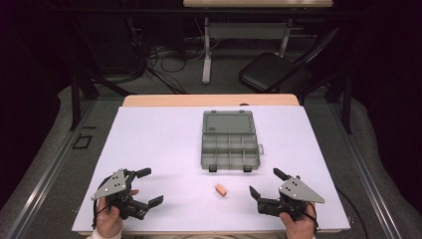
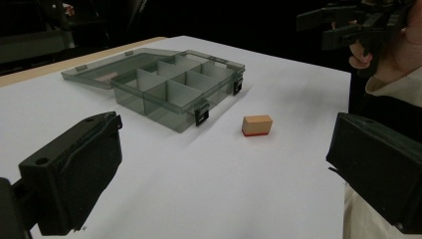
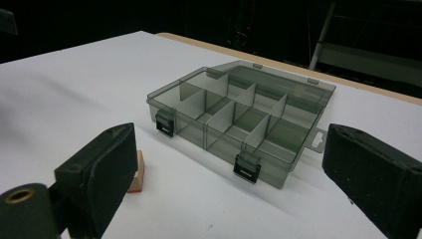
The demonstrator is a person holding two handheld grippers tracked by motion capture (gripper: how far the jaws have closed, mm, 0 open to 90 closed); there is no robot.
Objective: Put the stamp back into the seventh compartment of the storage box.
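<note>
A small tan block with a red base lies on the white table top, in front of an open grey compartment box. The box lid lies flat behind its divided tray. My left gripper rests at the table's front left, jaws wide apart with nothing between them. My right gripper sits at the front right, also open and holding nothing. In the right gripper view the block peeks out from behind the left jaw.
A black folding chair and a table leg stand beyond the far edge of the table. Cables lie on the floor behind. A dark frame rail runs along the left side.
</note>
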